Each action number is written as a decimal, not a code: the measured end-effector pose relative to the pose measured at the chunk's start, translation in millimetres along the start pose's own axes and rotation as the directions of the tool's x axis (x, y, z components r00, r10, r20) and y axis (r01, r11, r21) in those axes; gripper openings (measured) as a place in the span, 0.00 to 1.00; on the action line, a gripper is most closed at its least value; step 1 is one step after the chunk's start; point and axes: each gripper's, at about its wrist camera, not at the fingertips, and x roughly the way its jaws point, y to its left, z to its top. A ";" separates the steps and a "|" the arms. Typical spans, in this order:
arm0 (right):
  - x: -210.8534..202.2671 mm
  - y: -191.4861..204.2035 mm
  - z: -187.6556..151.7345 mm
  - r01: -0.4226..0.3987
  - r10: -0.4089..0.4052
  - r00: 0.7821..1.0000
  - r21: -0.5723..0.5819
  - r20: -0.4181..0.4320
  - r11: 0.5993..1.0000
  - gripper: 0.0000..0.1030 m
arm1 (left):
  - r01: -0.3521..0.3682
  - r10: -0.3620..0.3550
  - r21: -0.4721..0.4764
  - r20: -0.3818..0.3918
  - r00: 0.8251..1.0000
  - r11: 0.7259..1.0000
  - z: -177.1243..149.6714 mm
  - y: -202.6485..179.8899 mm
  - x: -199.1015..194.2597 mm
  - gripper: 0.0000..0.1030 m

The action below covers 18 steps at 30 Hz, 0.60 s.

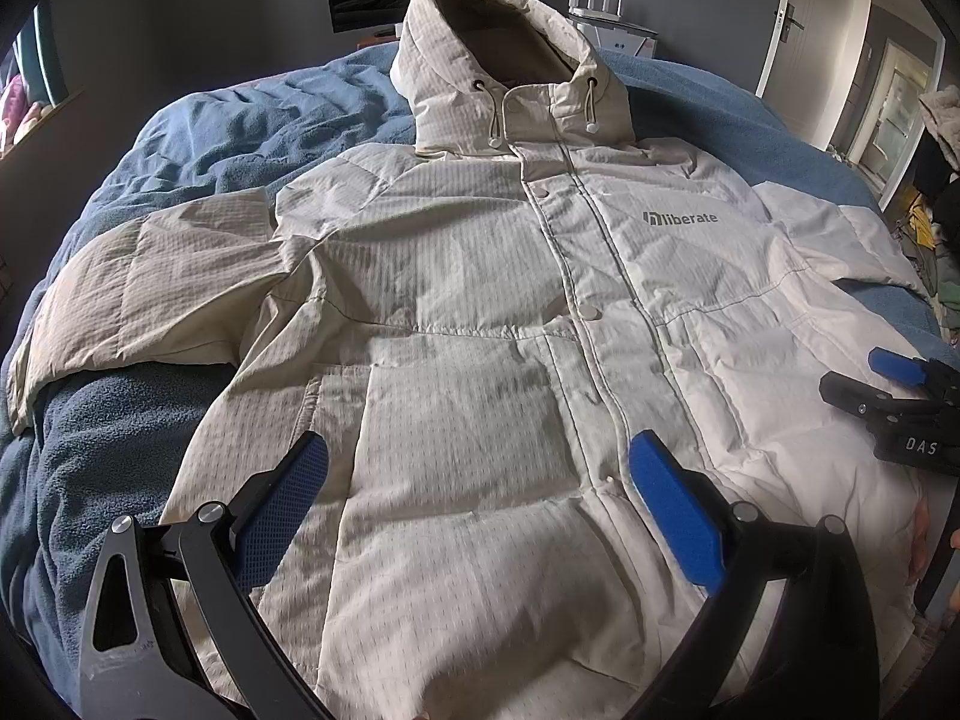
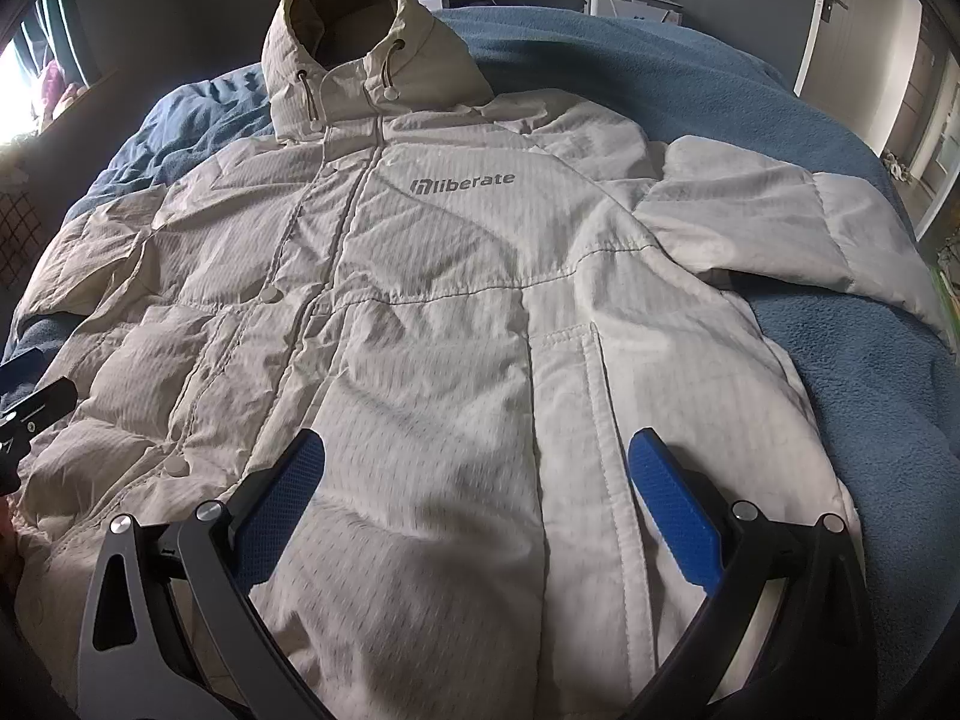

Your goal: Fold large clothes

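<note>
Cream hooded jacket [image 1: 456,312] flat, front up, sleeves spread on blue bed [image 1: 108,468], left hand-held gripper [image 1: 474,480] released, right hand-held gripper [image 2: 474,480] released, both above hem.

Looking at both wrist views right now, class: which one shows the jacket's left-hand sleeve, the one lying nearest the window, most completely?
The left wrist view: the sleeve lies spread across the blue blanket, visible from shoulder to cuff. The right wrist view shows only its upper part, squeezed at the frame edge; the cuff is cut off.
</note>
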 end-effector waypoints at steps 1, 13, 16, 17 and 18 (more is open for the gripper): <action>-0.2 0.0 0.1 0.000 0.000 1.000 0.000 0.000 1.000 0.94 | 0.000 0.000 -0.001 0.000 1.000 1.000 0.0 0.1 0.0 0.94; -13.5 -3.1 2.0 -0.014 0.014 0.999 0.017 0.035 1.000 0.94 | 0.000 0.000 0.000 0.005 1.000 1.000 -0.7 -1.4 -1.7 0.94; -35.3 -9.5 11.8 -0.004 0.002 0.994 0.020 0.108 1.000 0.94 | 0.003 -0.003 0.004 0.050 0.999 1.000 5.7 -1.0 -13.5 0.94; -45.9 -12.9 17.2 0.016 -0.019 0.988 0.023 0.150 1.000 0.94 | -0.003 0.003 0.003 0.073 0.997 1.000 10.1 -0.6 -18.7 0.94; -55.6 -17.4 22.6 0.033 -0.039 0.981 0.036 0.191 0.999 0.94 | -0.009 0.009 -0.003 0.099 0.995 1.000 16.2 0.2 -24.5 0.94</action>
